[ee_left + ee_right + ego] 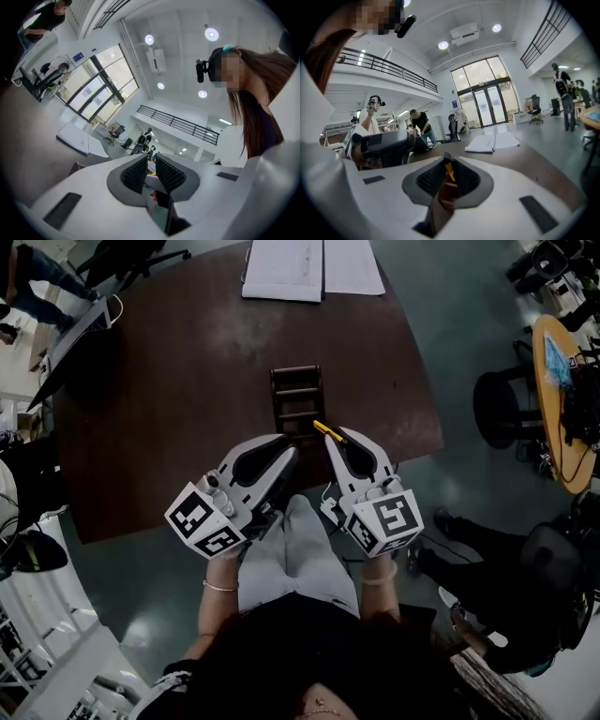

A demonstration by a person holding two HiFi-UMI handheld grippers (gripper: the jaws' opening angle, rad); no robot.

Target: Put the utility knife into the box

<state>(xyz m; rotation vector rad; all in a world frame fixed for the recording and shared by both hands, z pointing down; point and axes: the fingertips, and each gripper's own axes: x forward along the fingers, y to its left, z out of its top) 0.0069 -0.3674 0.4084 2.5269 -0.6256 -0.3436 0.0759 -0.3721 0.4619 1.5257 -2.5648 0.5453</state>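
In the head view a dark open box (297, 397) with cross dividers stands on the brown table (169, 399), just ahead of both grippers. My right gripper (336, 435) is shut on a yellow utility knife (325, 429), whose tip pokes out toward the box's near right corner. The right gripper view shows the knife (449, 170) as a yellow sliver standing between the ribbed pads (431, 178) of the right gripper (448, 165). My left gripper (284, 454) hovers beside it at the table's near edge. In its own view the left gripper (151, 165) tilts up toward the ceiling, jaws nearly together with nothing held.
White papers (309, 266) lie at the table's far edge, also seen as papers (492, 142). A laptop (80, 334) sits at the far left corner. A stool (502, 409) and a cluttered round table (562, 399) stand to the right. People stand in the background.
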